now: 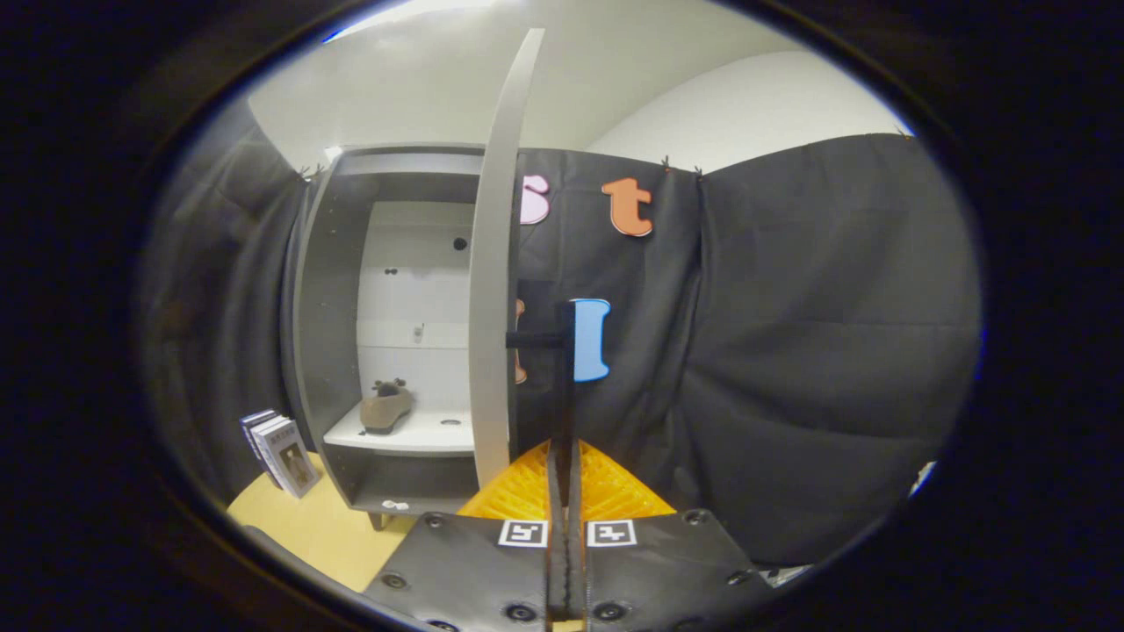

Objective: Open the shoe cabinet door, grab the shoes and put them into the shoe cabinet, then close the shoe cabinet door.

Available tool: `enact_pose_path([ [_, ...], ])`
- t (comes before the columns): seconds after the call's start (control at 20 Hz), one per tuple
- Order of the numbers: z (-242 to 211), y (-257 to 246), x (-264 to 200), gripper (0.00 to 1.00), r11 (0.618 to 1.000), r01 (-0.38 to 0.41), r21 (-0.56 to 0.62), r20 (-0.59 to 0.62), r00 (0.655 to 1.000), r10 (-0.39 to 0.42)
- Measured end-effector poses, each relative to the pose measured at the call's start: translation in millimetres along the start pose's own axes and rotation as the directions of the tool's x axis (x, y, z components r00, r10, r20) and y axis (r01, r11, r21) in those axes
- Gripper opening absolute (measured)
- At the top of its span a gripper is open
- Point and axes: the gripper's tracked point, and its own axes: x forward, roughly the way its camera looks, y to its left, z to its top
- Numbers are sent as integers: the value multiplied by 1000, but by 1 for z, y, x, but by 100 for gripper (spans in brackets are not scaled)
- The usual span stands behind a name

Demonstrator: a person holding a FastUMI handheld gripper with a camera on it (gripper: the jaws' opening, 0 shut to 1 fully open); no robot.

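The grey shoe cabinet [329,290] stands open, and its door [493,290] is swung out so that I see it edge-on. A black bar handle [566,351] sticks out from the door on a short peg. My gripper [563,449] is shut on the lower end of that handle, with the orange fingers [518,491] pressed against it from both sides. A brown shoe [386,409] lies on the white shelf [430,433] inside the cabinet, left of the door and beyond the fingers.
A few books [283,452] lean against the cabinet's left side on the yellow floor [325,527]. Black cloth [790,351] hangs behind and to the right of the door. A lower compartment [413,483] sits under the shelf.
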Motion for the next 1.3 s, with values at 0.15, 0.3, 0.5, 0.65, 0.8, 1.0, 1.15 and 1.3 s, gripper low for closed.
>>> enact_pose_path([
  [0.15, -2, -24, 1, 2, 998, 58, 1, 0, 998, -58],
  [0.3, -3, -42, -1, 2, 995, 103, 4, -6, 995, -103],
  [0.5, -2, -41, -4, 2, 994, 113, -9, -14, 993, -113],
  [0.65, -2, -29, -9, 2, 996, 84, -23, -24, 996, -84],
  [0.8, -9, 2, -24, 2, 999, 38, -29, -33, 999, -39],
  [1.0, -23, 49, -36, 2, 998, -55, -13, -45, 997, 55],
  [1.15, -38, 86, -43, 2, 991, -135, -4, -70, 989, 134],
  [1.3, -60, 128, -50, 2, 973, -230, 22, -107, 967, 231],
])
